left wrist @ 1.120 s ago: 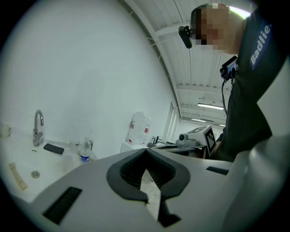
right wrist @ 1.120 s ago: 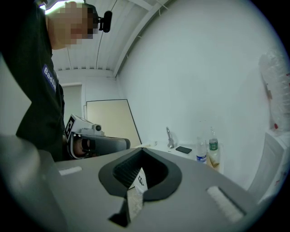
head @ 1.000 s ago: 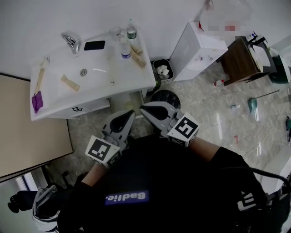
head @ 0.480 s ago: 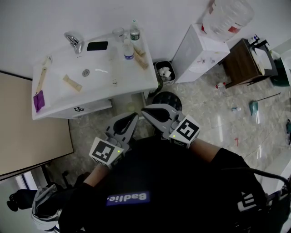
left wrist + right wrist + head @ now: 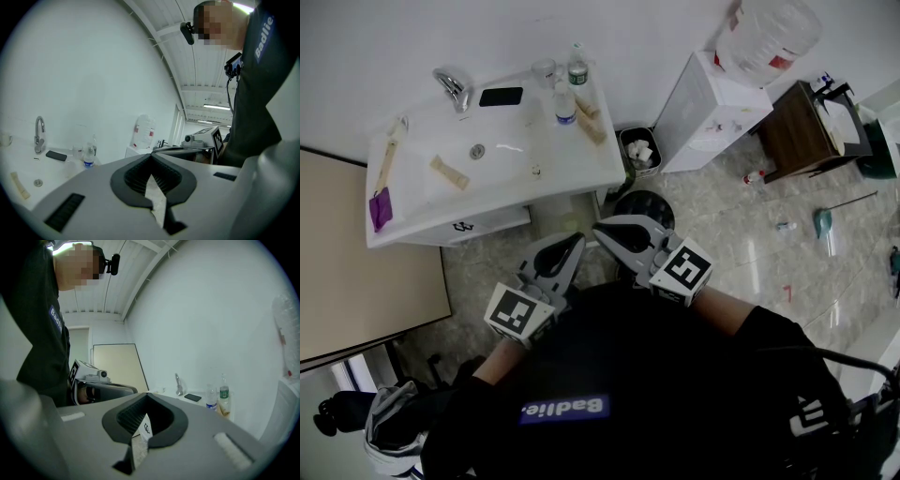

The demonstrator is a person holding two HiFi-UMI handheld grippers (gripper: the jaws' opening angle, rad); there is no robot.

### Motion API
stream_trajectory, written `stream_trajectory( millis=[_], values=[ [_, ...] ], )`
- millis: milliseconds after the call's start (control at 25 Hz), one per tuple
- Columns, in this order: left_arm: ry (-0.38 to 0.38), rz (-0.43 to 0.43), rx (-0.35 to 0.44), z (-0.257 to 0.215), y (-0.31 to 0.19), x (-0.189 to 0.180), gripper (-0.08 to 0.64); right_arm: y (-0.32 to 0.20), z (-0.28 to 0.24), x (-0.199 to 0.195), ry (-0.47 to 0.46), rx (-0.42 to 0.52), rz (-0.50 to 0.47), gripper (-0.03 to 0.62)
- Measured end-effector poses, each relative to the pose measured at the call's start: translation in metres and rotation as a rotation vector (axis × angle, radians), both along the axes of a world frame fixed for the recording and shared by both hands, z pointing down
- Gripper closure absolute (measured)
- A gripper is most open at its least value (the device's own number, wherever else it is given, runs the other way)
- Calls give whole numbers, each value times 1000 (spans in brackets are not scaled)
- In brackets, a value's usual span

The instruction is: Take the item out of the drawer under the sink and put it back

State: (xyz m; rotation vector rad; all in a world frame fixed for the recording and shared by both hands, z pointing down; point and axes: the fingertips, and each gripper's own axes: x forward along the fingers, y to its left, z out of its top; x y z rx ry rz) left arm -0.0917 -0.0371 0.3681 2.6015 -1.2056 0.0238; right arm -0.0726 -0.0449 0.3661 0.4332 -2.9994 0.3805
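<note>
Drawer sits under the sink, front looks shut. The item isn't visible in any view, so I can't say where it lies.

Left gripper is at 5 o'clock from the drawer, clear of it, clenched with tips together and nothing between them; same in its own view. Right gripper is just beside it at 3 o'clock, also clenched and empty, tips meeting. Both are held close to the person's chest and point toward the sink.

On the sink top:
- faucet at 12 o'clock of the basin
- phone just at 3 o'clock of the faucet
- glass and two bottles at 2 o'clock
- a pale stick lies in the basin
- purple thing on the rim at 9 o'clock

Bin stands on the floor at 3 o'clock of the sink, touching or nearly so. Black stool is at 6 o'clock of the bin. White dispenser with jug is further on at 3 o'clock, and a brown table beyond that.
</note>
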Motion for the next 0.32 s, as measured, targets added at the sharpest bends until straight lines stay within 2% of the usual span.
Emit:
stream_trajectory(
  millis=[320],
  values=[
    [-5,25,-31,-4,5,8,554,4,0,3,5,3,7,597]
  ],
)
